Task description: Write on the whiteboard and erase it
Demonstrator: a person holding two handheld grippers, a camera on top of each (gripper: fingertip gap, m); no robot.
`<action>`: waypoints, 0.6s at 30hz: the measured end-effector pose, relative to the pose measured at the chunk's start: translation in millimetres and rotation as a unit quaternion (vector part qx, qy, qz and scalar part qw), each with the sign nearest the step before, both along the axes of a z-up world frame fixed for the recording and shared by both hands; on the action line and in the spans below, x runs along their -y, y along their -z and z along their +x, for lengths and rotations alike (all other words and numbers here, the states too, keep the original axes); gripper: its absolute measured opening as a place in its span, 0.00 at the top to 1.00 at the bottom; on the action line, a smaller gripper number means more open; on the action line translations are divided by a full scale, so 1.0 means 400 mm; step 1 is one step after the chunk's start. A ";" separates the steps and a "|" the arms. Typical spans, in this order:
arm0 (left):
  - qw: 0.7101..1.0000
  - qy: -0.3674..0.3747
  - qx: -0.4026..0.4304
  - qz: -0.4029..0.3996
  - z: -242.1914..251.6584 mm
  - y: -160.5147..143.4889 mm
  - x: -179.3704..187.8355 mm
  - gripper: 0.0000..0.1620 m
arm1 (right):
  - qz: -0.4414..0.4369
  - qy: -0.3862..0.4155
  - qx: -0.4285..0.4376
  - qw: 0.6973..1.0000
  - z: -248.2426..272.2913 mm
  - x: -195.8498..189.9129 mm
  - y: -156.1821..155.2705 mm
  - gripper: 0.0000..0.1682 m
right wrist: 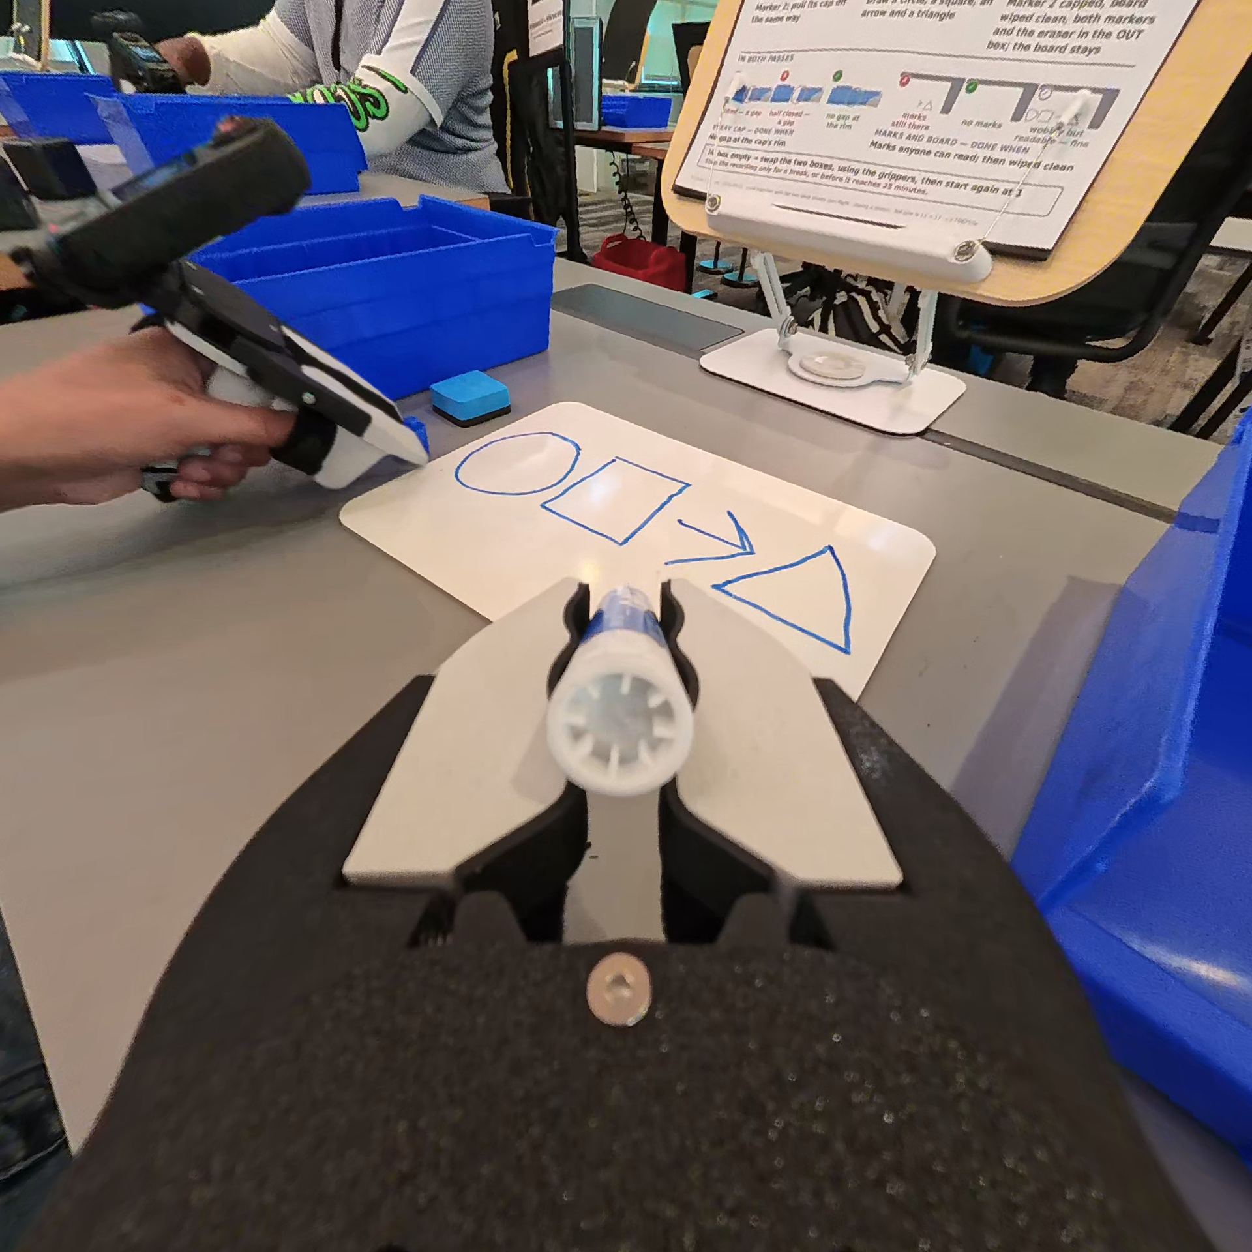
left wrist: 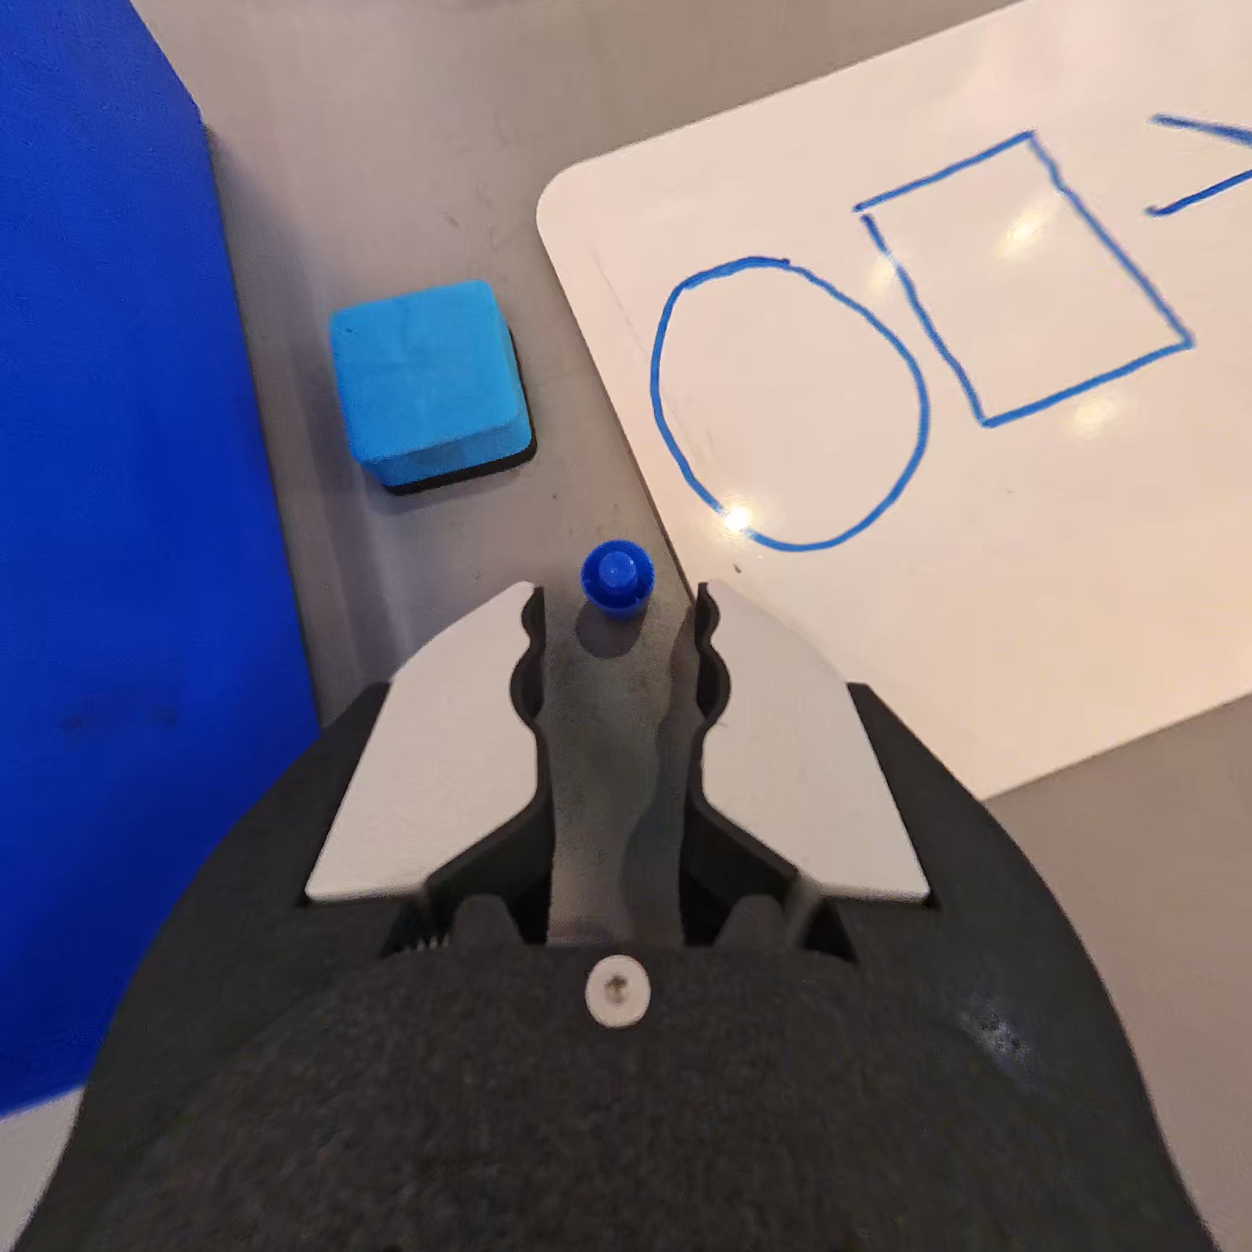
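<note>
bin (left wrist: pixel 101 474) walls left | eraser (left wrist: pixel 430 383), cap (left wrist: pixel 616 579) beside whiteboard (left wrist: pixel 948 576)

Blue-marked whiteboard (right wrist: pixel 528 542) flat beside eraser (right wrist: pixel 469 398)

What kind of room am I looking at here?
Probably a shared office or lab workspace used for recording tasks: grey tables, blue bins, an instruction sheet on a stand, and another person working at the next table.
</note>
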State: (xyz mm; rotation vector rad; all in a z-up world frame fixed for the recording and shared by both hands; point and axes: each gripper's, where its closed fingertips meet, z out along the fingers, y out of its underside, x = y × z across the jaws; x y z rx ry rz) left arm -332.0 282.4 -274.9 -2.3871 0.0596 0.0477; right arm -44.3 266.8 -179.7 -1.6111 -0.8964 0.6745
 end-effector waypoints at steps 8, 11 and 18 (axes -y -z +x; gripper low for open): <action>0.989 0.040 0.113 0.084 0.050 -0.090 -0.025 0.88 | -0.025 -0.007 -0.027 0.999 -0.002 -0.004 -0.002 0.89; 0.912 0.119 0.340 0.198 0.161 -0.273 -0.003 0.88 | -0.053 -0.038 -0.106 0.992 -0.033 -0.014 -0.039 0.88; 0.677 0.177 0.670 0.249 0.297 -0.459 0.013 0.88 | -0.191 -0.213 -0.430 0.856 -0.164 -0.046 -0.244 0.88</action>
